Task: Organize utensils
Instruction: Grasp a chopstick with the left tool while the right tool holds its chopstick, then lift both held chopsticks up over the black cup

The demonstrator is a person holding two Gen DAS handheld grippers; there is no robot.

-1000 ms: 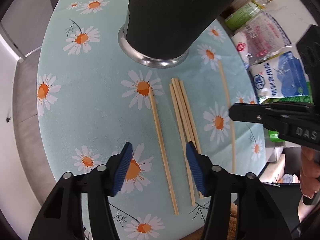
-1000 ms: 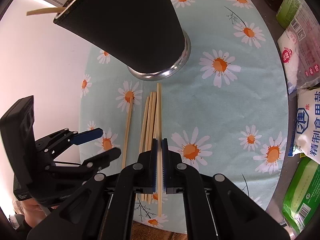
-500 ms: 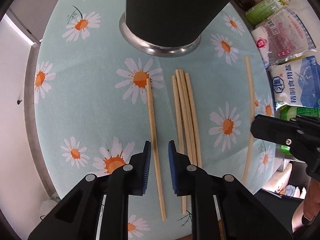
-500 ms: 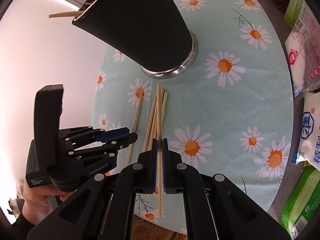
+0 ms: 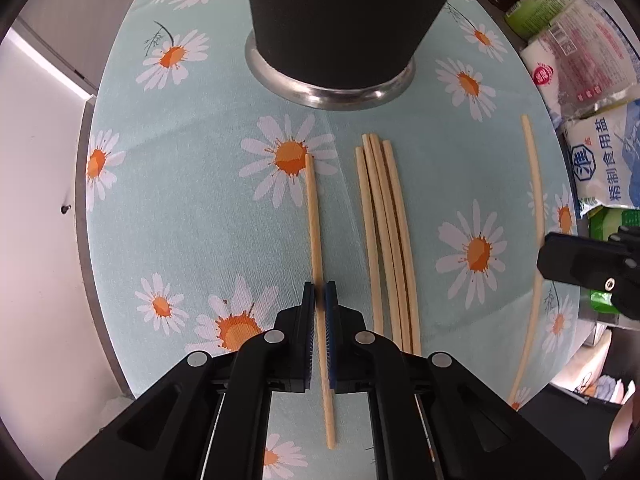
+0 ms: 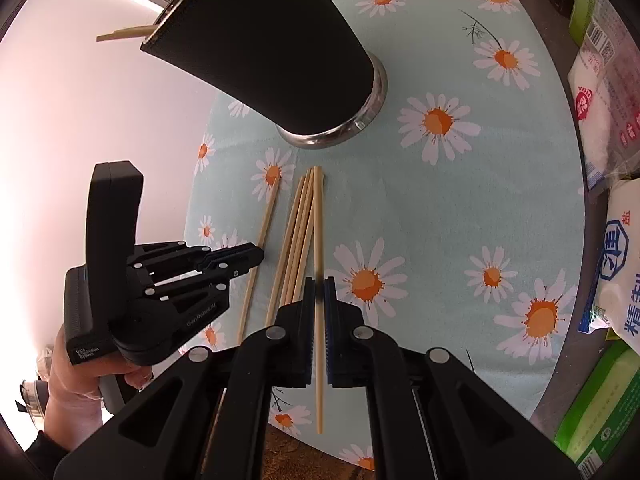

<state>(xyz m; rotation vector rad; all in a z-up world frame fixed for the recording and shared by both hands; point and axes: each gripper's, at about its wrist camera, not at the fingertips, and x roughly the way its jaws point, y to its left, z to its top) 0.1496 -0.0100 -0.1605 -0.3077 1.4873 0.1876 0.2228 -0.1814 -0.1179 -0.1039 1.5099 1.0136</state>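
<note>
A lone wooden chopstick [image 5: 314,208] lies on the daisy tablecloth [image 5: 192,216], and my left gripper [image 5: 319,292] is shut on its lower half. In the right wrist view the same left gripper [image 6: 258,254] pinches that chopstick [image 6: 266,216] near the cloth. My right gripper [image 6: 319,288] is shut on another chopstick [image 6: 318,220], which shows at the far right of the left wrist view [image 5: 534,200]. Several loose chopsticks [image 5: 384,232] lie bundled between the two. The tall black utensil holder [image 6: 272,40] stands behind, with chopstick ends [image 6: 124,34] sticking out of its top.
Bags of salt [image 6: 624,256] and other packets [image 5: 572,64] crowd the right side past the table's edge. A green box [image 6: 600,404] sits at the lower right. A hand [image 6: 76,368] holds the left gripper. A white wall bounds the left side.
The left jaws closed from wide open onto the lone chopstick after shifting over it. The right gripper stayed shut on its chopstick and carried it off to the side of the bundle.
</note>
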